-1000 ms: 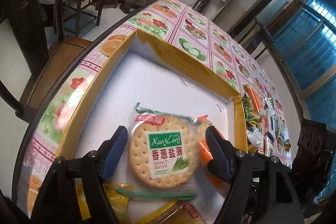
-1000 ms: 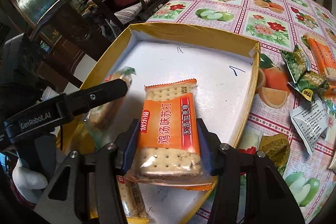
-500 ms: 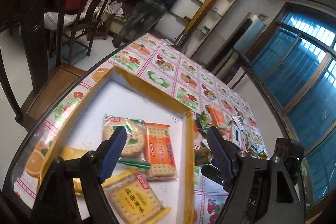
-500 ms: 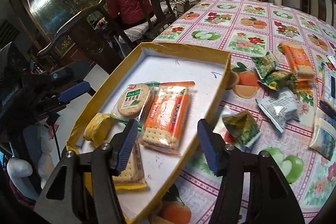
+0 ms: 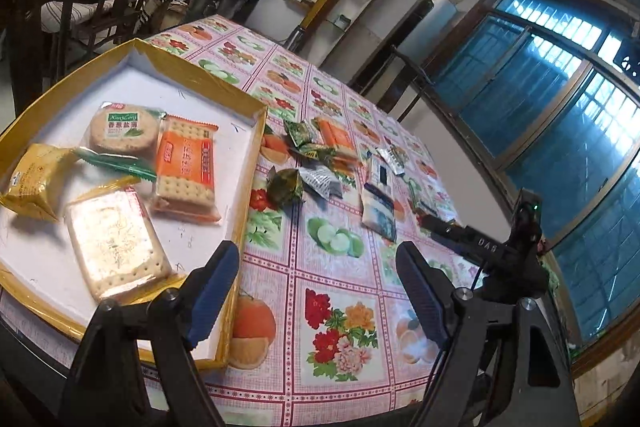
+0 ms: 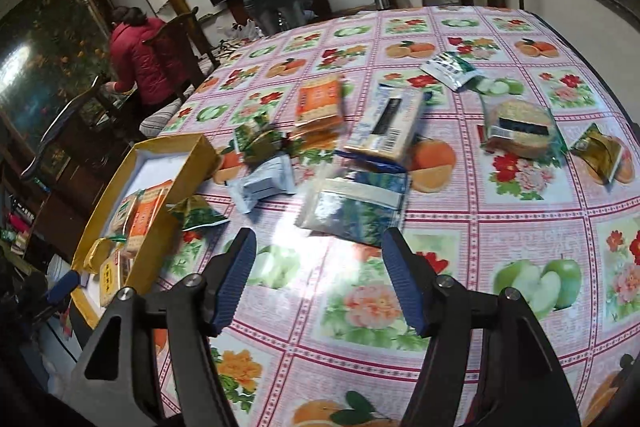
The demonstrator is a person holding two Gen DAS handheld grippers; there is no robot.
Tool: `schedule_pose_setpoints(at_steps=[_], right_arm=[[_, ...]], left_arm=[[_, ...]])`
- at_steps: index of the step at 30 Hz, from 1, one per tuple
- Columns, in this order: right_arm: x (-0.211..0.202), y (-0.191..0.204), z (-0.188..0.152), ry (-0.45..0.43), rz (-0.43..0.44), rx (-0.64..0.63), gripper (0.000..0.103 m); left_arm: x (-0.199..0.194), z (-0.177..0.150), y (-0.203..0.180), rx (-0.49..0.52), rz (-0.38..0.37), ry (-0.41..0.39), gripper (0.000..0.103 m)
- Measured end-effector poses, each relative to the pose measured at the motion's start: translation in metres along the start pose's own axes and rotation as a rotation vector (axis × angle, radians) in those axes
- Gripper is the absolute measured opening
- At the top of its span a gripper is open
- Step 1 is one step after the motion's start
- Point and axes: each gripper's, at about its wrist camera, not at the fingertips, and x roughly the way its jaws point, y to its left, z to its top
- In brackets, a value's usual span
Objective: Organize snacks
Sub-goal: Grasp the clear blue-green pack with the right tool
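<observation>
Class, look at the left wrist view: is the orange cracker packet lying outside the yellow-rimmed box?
No. The orange cracker packet lies inside the yellow-rimmed box, on its white floor beside the round biscuit packet.

Glossy plastic tablecloth (image 6: 460, 227) with glare; shiny foil snack packets (image 6: 356, 215); matt cardboard box (image 5: 248, 163) at nine o'clock

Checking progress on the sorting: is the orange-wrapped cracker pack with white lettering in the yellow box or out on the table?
In. The orange-wrapped cracker pack lies flat on the white floor of the yellow-rimmed cardboard box, beside the round biscuit pack.
</observation>
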Motion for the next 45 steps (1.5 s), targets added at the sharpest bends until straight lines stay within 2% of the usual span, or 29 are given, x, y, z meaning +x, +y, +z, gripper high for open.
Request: schedule_pose_setpoints(at_steps=[5,11,13,15,23,25,27,30,35,39,45], right_arm=[[0.019,-0.021,0.013,0.027,0.007,0.083,0.066],[0.069,-0.022,0.029,0.090,-0.062,0.119,0.067],[0.083,-0.017,0.032,0.104,-0.104,0.102,0.070],[0.091,-0.008,0.034,0.095,-0.160,0.066,0.079],[0.110,0.013,0.027,0.119,-0.304,-0.089,0.089],[0.109,0.011,0.025,0.123,-0.299,-0.099,0.088],[0.101,0.006,0.023,0.125,-0.278,-0.084,0.077],[0.087,-0.007,0.017,0.132,-0.255,-0.069,0.072],[0.060,-0.030,-0.003,0.112,-0.257,-0.077,0.072],[0.045,-0.046,-0.014,0.057,-0.248,-0.069,0.072],[0.041,-0.046,-0.015,0.045,-0.220,-0.071,0.071]], left_arm=[[-0.006,-0.008,0.004,0.000,0.013,0.018,0.081],[-0.015,-0.012,0.011,0.016,0.033,0.010,0.081],[-0.014,-0.014,0.013,0.018,0.040,0.016,0.081],[-0.011,-0.015,0.014,0.017,0.040,0.024,0.081],[0.000,-0.016,0.007,0.052,0.034,0.053,0.081],[0.002,-0.015,0.000,0.082,0.037,0.058,0.081],[0.004,-0.012,-0.008,0.119,0.037,0.062,0.081],[0.012,-0.008,-0.025,0.196,0.032,0.076,0.081],[0.046,0.012,-0.054,0.310,0.042,0.140,0.081],[0.099,0.031,-0.076,0.398,0.049,0.222,0.081],[0.182,0.052,-0.082,0.412,0.118,0.336,0.081]])
